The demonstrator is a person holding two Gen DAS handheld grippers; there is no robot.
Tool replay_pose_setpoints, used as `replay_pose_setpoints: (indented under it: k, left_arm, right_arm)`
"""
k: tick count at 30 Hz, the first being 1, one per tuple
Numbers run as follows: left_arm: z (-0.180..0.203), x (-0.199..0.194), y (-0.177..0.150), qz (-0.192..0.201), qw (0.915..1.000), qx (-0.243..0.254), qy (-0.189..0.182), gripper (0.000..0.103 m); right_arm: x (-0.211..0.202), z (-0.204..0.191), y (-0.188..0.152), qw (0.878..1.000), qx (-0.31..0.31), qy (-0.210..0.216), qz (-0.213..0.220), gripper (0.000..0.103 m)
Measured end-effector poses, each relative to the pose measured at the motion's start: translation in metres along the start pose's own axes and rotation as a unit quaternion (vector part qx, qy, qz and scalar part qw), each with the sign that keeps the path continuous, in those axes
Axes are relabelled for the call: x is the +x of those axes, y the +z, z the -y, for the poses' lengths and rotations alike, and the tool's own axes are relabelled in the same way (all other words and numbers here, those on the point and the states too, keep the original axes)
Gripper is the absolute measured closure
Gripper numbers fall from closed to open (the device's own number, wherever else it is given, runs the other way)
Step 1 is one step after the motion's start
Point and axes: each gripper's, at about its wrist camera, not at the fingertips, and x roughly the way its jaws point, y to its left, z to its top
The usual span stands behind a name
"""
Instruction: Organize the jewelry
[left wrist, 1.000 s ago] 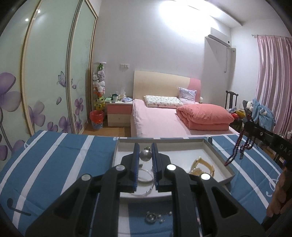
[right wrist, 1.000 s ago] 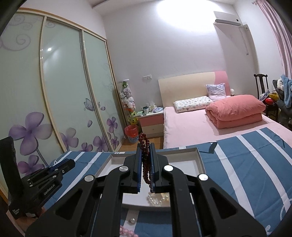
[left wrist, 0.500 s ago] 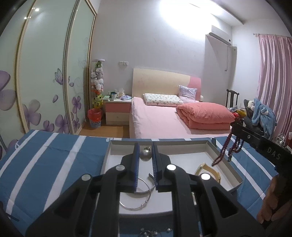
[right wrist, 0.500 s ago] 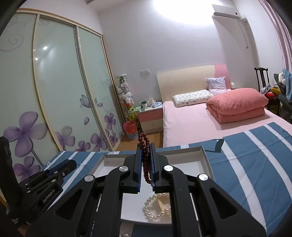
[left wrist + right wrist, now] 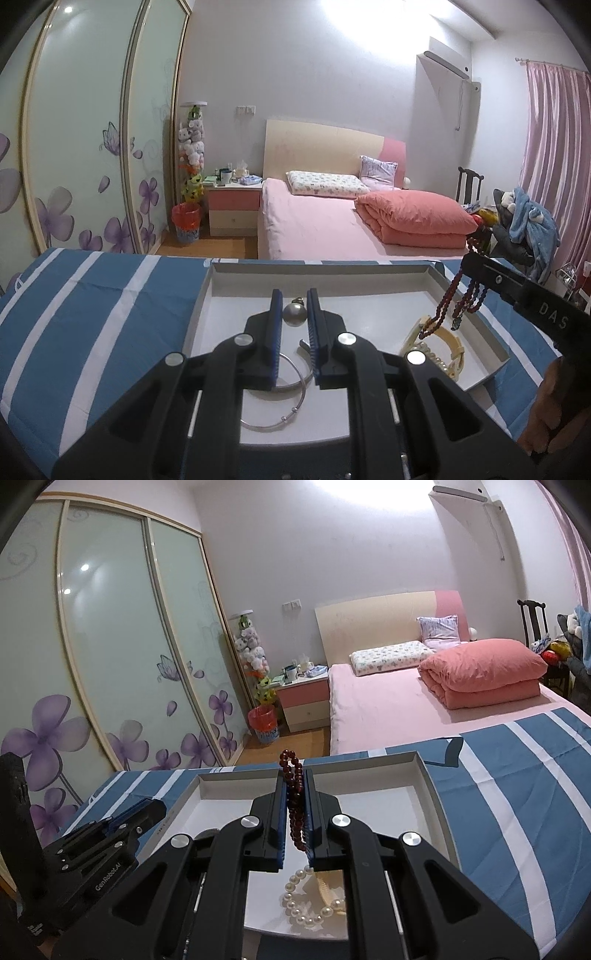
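Note:
My left gripper [image 5: 294,301] is shut on a round silver pendant [image 5: 294,314] and holds it over the shallow white tray [image 5: 236,291]. In the tray lie a thin silver bangle [image 5: 291,406] and a cream bracelet [image 5: 448,345]. My right gripper [image 5: 295,781] is shut on a dark red bead string [image 5: 293,805] above the tray [image 5: 424,775]. The string [image 5: 448,308] hangs from that gripper [image 5: 517,291] over the tray's right side. A white pearl bracelet [image 5: 308,910] lies in the tray below it.
The tray sits on a blue and white striped cloth [image 5: 92,306]. My left gripper body [image 5: 92,853] shows at the tray's left. Beyond the surface are a pink bed [image 5: 332,221], a nightstand [image 5: 232,210] and sliding wardrobe doors [image 5: 110,646].
Both grippers have moved forward over the tray, still shut on their pieces. The loose jewelry on the cloth in front of the tray has dropped out of view.

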Motion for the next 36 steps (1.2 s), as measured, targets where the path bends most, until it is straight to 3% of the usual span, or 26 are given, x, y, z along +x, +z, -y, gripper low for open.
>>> replay_pose_setpoints:
  k: [3, 5, 7, 8, 27, 36]
  left_arm:
    - [-0.001, 0.005, -0.002, -0.007, 1.0, -0.003, 0.002, 0.088]
    - [-0.002, 0.008, -0.003, -0.01, 0.9999, -0.004, 0.004, 0.076]
    - [-0.004, 0.009, -0.004, -0.011, 0.9999, -0.009, 0.006, 0.073]
    - [-0.005, 0.01, -0.004, -0.012, 0.9999, -0.011, 0.005, 0.072]
    - [-0.022, -0.02, 0.001, 0.001, 0.9992, -0.039, 0.011, 0.072]
    - [-0.03, -0.064, -0.021, -0.007, 0.9993, -0.037, 0.006, 0.067]
  right_arm:
    - [0.005, 0.002, -0.002, 1.0, 0.002, -0.002, -0.008, 0.093]
    - [0.006, 0.004, -0.002, 1.0, 0.003, -0.001, -0.013, 0.086]
    - [0.005, 0.004, -0.002, 1.0, 0.005, -0.004, -0.009, 0.058]
    - [0.003, 0.004, -0.002, 1.0, 0.005, -0.007, -0.004, 0.053]
    - [-0.015, 0.006, -0.004, 1.0, 0.005, -0.007, 0.001, 0.052]
    - [-0.046, -0.002, -0.038, 0.999, -0.011, -0.004, -0.047, 0.053]
